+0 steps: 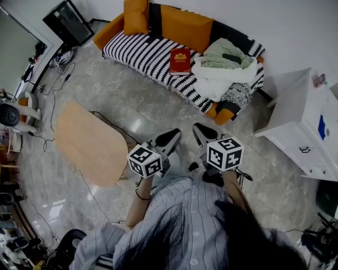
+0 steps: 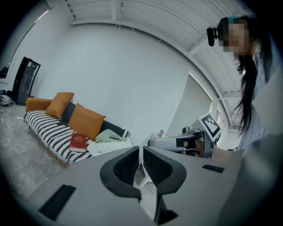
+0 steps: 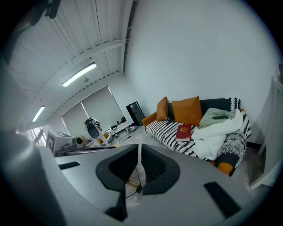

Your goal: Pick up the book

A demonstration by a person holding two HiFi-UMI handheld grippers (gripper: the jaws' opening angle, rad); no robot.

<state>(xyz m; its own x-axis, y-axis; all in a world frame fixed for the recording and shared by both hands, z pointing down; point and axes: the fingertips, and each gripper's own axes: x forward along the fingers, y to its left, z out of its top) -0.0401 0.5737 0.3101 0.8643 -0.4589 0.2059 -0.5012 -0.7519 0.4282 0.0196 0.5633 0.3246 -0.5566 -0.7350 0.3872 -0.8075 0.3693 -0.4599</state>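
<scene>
A red book (image 1: 180,60) lies flat on the black-and-white striped sofa (image 1: 142,52), left of a heap of white and green blankets. The same book (image 2: 78,142) shows small in the left gripper view, and the book (image 3: 183,132) appears again in the right gripper view. Both grippers are held over the floor, well short of the sofa. My left gripper (image 1: 172,137) is shut with nothing in it. My right gripper (image 1: 199,130) is shut and empty too. In the left gripper view the right gripper (image 2: 152,143) pokes in from the right.
A low oval wooden table (image 1: 90,142) stands to my left. Orange cushions (image 1: 135,16) lean on the sofa back. The blanket pile (image 1: 224,71) fills the sofa's right end. A white cabinet (image 1: 306,124) stands at the right. Cables (image 1: 55,95) trail over the floor at the left.
</scene>
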